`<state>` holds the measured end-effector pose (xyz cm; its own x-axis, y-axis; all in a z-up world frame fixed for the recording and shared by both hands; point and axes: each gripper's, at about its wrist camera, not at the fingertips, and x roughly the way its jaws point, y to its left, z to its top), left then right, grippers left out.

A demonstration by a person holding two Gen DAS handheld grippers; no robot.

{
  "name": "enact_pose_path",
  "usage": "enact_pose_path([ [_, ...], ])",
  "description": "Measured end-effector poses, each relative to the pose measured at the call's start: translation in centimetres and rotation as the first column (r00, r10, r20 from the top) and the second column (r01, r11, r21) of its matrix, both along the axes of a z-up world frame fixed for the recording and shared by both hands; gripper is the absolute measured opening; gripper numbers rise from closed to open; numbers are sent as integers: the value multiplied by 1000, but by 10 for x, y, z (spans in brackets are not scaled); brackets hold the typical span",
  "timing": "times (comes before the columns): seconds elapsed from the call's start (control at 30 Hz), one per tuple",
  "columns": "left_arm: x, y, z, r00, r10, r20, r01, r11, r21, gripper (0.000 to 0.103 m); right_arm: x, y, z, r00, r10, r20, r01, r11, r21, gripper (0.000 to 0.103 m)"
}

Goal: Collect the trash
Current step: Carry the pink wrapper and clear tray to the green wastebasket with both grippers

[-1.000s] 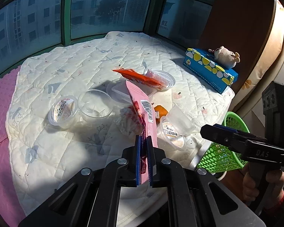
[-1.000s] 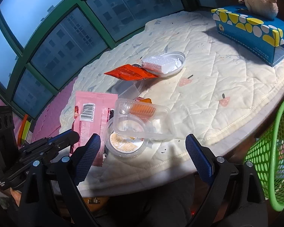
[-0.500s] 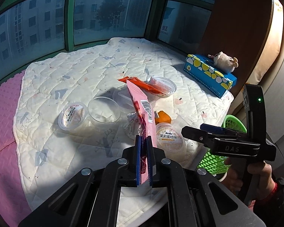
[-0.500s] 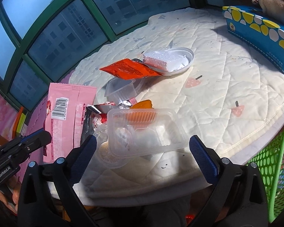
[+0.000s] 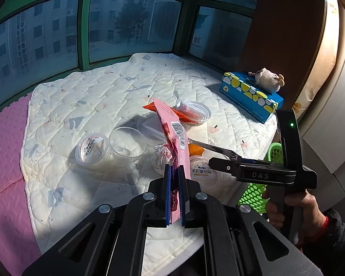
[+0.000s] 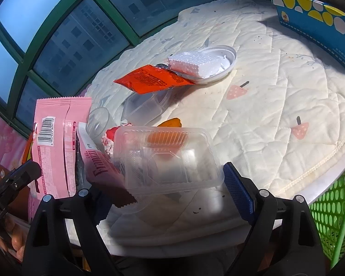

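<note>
My left gripper [image 5: 174,195] is shut on a pink snack wrapper [image 5: 172,135], held upright above the quilt's near edge; the wrapper also shows in the right wrist view [image 6: 55,142]. My right gripper [image 6: 172,184] is open, its fingers [image 6: 238,193] either side of a clear plastic clamshell tray [image 6: 168,158] without squeezing it. In the left wrist view the right gripper [image 5: 220,164] hovers over a sealed jelly cup [image 5: 202,172]. An orange wrapper [image 6: 149,81] and a white dish with a foam block [image 6: 204,64] lie farther back.
A green mesh basket [image 6: 333,209] stands below the quilt's right edge. A blue tissue box [image 5: 250,96] with a plush toy [image 5: 268,79] sits at the right. Two clear cups [image 5: 110,146] lie on the left. Windows ring the quilted table [image 5: 92,92].
Both grippers rose and pulled back. My right gripper moved left over the clear tray, which now sits between its fingers. The pink wrapper stays clamped in the left.
</note>
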<state>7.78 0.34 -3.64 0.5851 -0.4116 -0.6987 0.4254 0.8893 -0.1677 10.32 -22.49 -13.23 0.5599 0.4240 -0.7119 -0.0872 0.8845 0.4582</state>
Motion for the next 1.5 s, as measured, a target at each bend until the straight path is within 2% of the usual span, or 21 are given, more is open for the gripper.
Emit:
enact_pose_path([
  [0.37,0,-16,28,998,-42,55,43,999,-31,6,-26,-21,21,994,-77,71,81,995,-51,86],
  [0.6,4,-56,38,991,-110,74,113,993,-37,6,-61,-63,32,981,-171,94,179,980,-87,86],
  [0.8,1,-113,36,971,-230,64,232,972,-35,6,-106,-119,40,950,-291,111,303,947,-112,86],
  [0.97,-5,-174,26,942,-334,34,335,941,-44,6,-145,-165,44,909,-397,128,413,900,-142,86],
  [1.2,-22,-269,2,882,-471,-15,471,882,-21,6,-193,-223,39,838,-530,132,545,823,-158,86],
  [1.37,-33,-321,-23,837,-542,-72,542,840,-14,6,-214,-246,32,805,-581,121,594,787,-166,86],
  [1.47,-35,-343,-40,817,-564,-120,567,823,-9,9,-223,-254,27,790,-603,110,613,773,-161,86],
  [1.5,-36,-350,-46,814,-567,-130,572,820,-1,15,-226,-256,25,785,-611,105,619,769,-157,85],
])
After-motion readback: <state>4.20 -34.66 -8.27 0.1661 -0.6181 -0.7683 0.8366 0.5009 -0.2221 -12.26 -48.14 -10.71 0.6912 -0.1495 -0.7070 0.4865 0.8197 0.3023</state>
